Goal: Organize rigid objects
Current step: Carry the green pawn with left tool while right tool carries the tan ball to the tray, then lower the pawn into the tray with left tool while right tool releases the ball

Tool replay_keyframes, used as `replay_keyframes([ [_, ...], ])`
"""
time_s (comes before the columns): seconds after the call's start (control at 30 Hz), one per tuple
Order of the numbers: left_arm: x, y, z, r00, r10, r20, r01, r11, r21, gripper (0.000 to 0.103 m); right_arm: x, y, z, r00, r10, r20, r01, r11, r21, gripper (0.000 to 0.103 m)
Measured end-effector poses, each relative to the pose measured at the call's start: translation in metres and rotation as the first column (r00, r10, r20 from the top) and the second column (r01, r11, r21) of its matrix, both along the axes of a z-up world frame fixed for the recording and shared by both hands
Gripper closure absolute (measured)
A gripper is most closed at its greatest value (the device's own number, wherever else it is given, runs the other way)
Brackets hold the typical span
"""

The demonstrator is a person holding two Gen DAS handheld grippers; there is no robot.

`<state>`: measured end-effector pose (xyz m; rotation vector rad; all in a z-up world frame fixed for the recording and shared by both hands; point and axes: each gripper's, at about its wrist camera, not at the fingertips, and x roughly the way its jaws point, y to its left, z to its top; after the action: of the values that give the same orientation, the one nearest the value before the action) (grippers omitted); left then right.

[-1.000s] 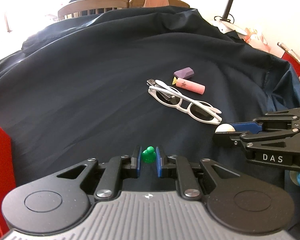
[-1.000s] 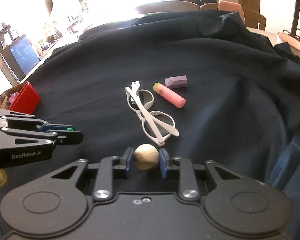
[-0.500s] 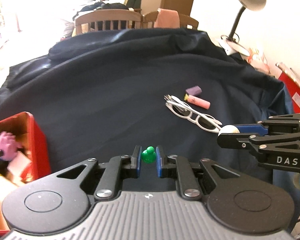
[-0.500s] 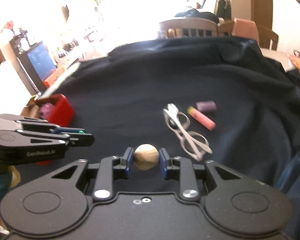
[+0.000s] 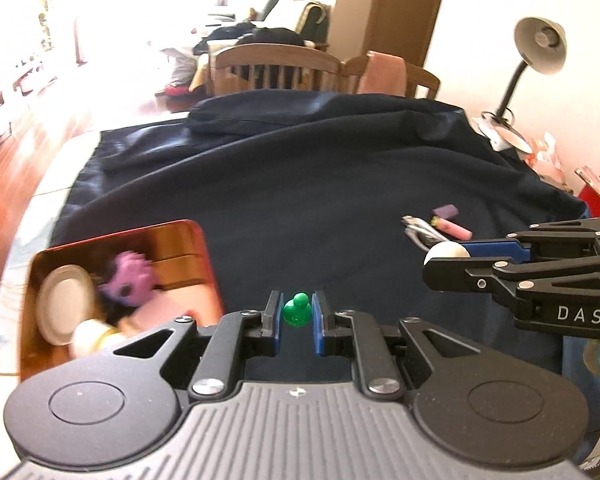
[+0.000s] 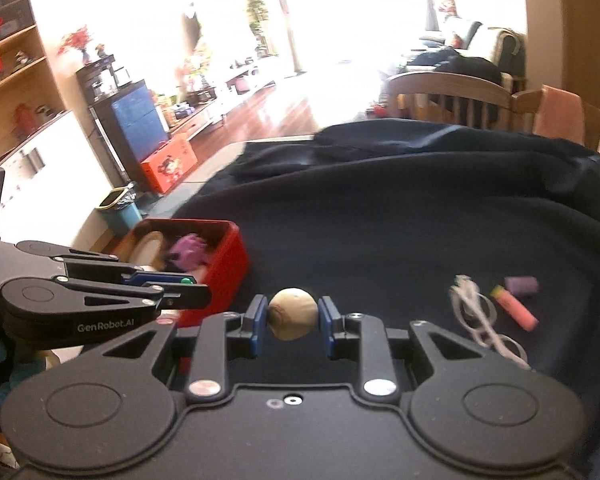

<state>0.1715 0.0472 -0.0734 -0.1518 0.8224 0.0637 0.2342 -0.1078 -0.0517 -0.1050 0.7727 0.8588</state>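
Note:
My left gripper (image 5: 296, 312) is shut on a small green pawn (image 5: 297, 310), held above the dark blue cloth just right of the red box (image 5: 210, 264). My right gripper (image 6: 293, 318) is shut on a beige wooden ball (image 6: 293, 313); it shows at the right of the left wrist view (image 5: 447, 250). The left gripper also shows in the right wrist view (image 6: 186, 286), next to the red box (image 6: 228, 264). White sunglasses (image 6: 484, 320), a pink marker (image 6: 516, 306) and a purple eraser (image 6: 521, 285) lie on the cloth to the right.
The red box holds a purple toy (image 5: 130, 282), a white round lid (image 5: 62, 304) and other items. Wooden chairs (image 5: 276, 66) stand behind the table. A desk lamp (image 5: 536, 60) stands at the far right. The table's left edge drops to the floor.
Both grippers have risen and swung left with their objects. The red box has come fully into view, and the sunglasses, marker and eraser now sit farther right and smaller.

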Motion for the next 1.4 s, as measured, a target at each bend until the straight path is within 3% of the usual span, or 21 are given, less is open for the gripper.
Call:
replay_keyframes([
  [0.33, -0.036, 0.066, 0.002, 0.997, 0.074, -0.008, -0.074, 0.997, 0.016, 0.088, -0.018, 0.073, 0.002, 0.995, 0.093, 0.016, -0.093, 0.996, -0.004, 0.076],
  [0.7, -0.048, 0.118, -0.021, 0.988, 0.116, -0.106, -0.114, 0.993, 0.032, 0.088, -0.018, 0.139, -0.014, 0.991, 0.136, -0.008, -0.137, 0.989, -0.047, 0.076],
  [1.13, -0.035, 0.134, -0.051, 0.974, 0.085, -0.21, -0.078, 0.996, 0.041, 0.088, -0.01, 0.196, -0.05, 0.984, 0.172, -0.049, -0.178, 0.972, -0.151, 0.076],
  [1.4, -0.024, 0.139, -0.064, 0.962, 0.08, -0.263, -0.074, 0.997, 0.032, 0.088, 0.002, 0.2, -0.065, 0.982, 0.142, -0.123, -0.16, 0.974, -0.161, 0.076],
])
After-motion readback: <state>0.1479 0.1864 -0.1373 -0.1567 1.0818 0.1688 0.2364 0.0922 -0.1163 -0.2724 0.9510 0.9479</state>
